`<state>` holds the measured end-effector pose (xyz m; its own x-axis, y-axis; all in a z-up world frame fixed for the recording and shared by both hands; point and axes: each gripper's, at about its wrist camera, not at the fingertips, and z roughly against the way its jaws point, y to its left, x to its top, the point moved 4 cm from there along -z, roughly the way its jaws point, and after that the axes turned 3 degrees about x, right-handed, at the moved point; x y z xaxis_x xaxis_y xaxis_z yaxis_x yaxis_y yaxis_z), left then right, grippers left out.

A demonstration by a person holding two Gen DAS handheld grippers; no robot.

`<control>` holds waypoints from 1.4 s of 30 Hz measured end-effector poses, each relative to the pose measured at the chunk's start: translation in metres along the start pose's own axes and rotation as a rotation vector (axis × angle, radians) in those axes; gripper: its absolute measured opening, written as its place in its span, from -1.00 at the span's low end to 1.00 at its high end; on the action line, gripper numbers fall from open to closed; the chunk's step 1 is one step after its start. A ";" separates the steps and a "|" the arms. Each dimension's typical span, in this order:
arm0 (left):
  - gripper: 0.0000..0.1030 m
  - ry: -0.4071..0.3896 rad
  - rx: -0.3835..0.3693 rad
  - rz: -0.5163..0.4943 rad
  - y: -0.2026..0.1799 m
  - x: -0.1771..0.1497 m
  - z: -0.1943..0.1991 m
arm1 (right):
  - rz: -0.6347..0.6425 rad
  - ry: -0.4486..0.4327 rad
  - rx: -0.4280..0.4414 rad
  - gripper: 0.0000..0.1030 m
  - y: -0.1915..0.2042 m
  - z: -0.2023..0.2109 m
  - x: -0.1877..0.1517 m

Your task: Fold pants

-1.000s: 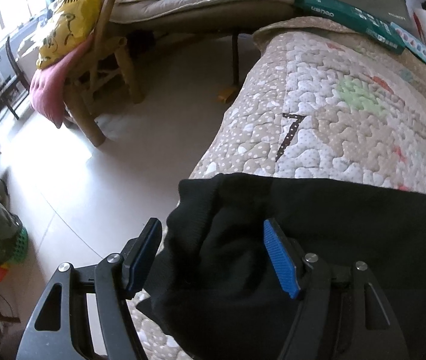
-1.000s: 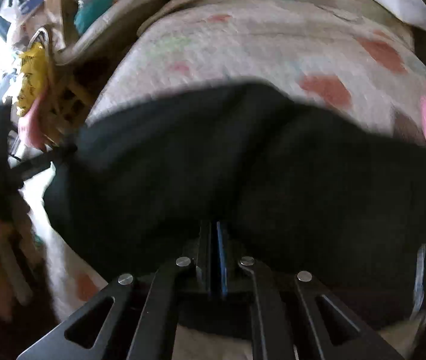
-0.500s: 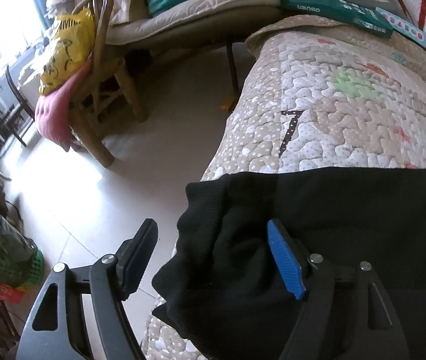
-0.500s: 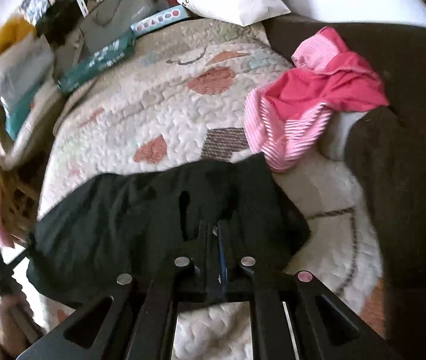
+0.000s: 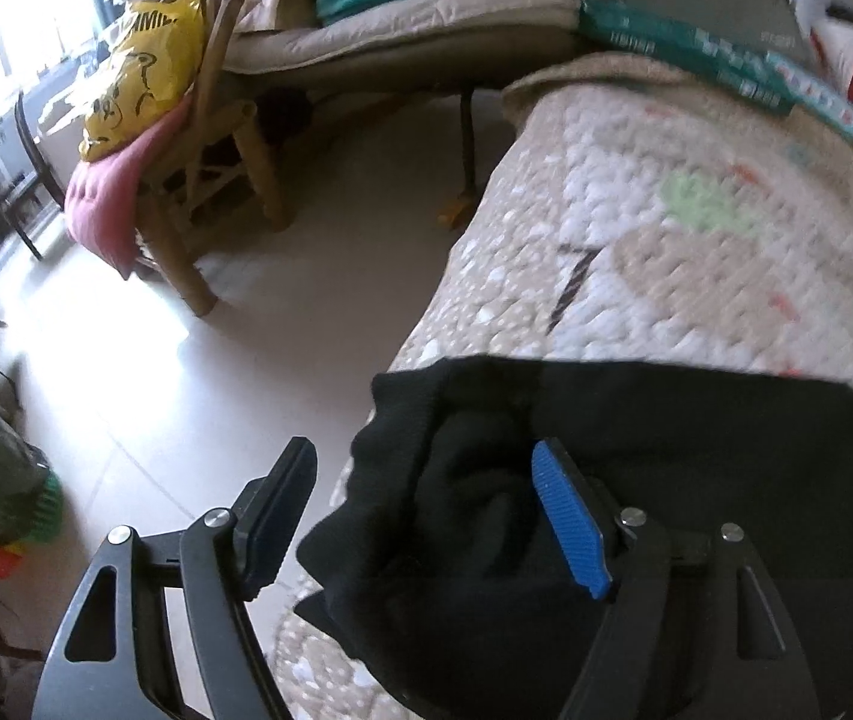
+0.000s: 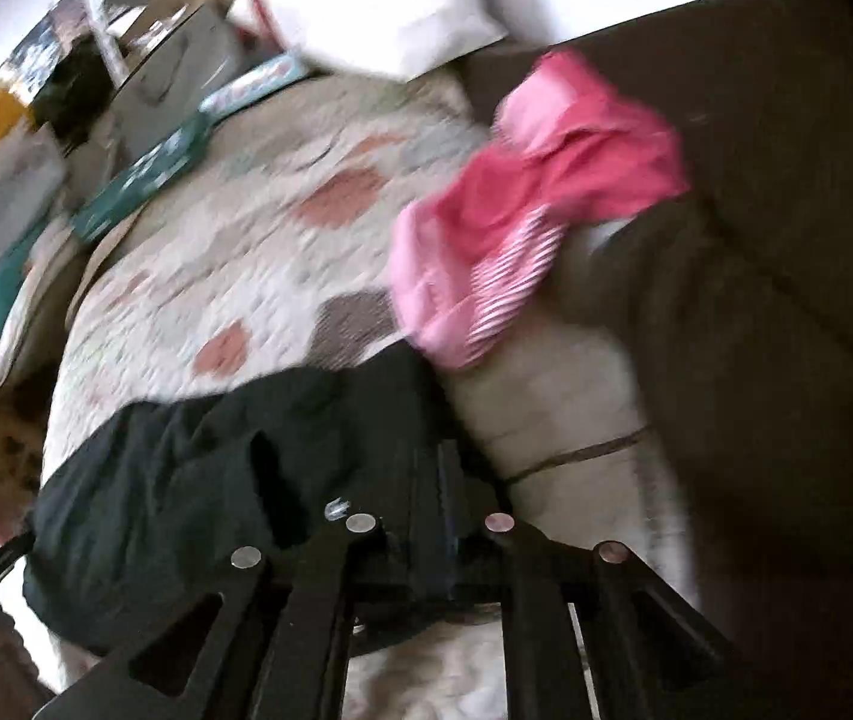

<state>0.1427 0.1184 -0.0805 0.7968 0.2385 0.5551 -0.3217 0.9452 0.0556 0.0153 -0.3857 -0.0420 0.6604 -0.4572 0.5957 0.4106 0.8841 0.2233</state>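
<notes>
Broadly, a quilted patchwork bedspread in beige, white and faded colours (image 5: 696, 252) covers the sofa seat, its near corner hanging over the pale tiled floor (image 5: 282, 324). Dark brown sofa upholstery (image 6: 786, 276) rises along the right of the right wrist view.

The black knit pants (image 5: 666, 450) lie across the near end of the bedspread, bunched at the edge nearest the floor, ribbed band draped over the corner. In the right wrist view they spread leftward from the gripper, creased.

A wooden chair (image 5: 228, 138) stands on the floor, carrying a yellow printed plastic bag (image 5: 144, 78) and a pink cloth (image 5: 108, 198). A crumpled pink and white striped garment (image 6: 522, 210) sits beside the pants' far edge, against the sofa back. Long teal boxes (image 5: 684, 48) rest at the bedspread's far end.

Left gripper (image 5: 426, 516): fingers spread wide, blue ribbed pad (image 5: 570, 528) over the bunched pants, other finger out over the floor; nothing clamped.

Right gripper (image 6: 441, 480): jaws nearly together and opening, tips down at the pants' right end; blur hides whether fabric sits between them.
</notes>
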 end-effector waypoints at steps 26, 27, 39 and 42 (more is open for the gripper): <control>0.43 0.110 -0.783 -0.826 -0.394 -0.075 0.133 | -0.384 0.008 0.245 0.20 -0.022 -0.026 -0.048; 0.43 0.122 -0.786 -0.847 -0.403 -0.080 0.133 | -0.387 0.010 0.249 0.20 -0.022 -0.028 -0.048; -0.76 0.153 -0.680 -1.062 -0.485 -0.122 0.119 | -0.314 0.011 0.200 -0.39 -0.018 -0.034 -0.035; -0.99 0.126 -0.663 -1.066 -0.502 -0.123 0.122 | -0.313 0.010 0.189 -0.46 -0.022 -0.034 -0.031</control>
<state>0.1441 -0.4126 -0.0751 0.5570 -0.7245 0.4060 0.7981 0.6021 -0.0205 0.0070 -0.3937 -0.0917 0.5274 -0.7085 0.4689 0.4711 0.7031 0.5325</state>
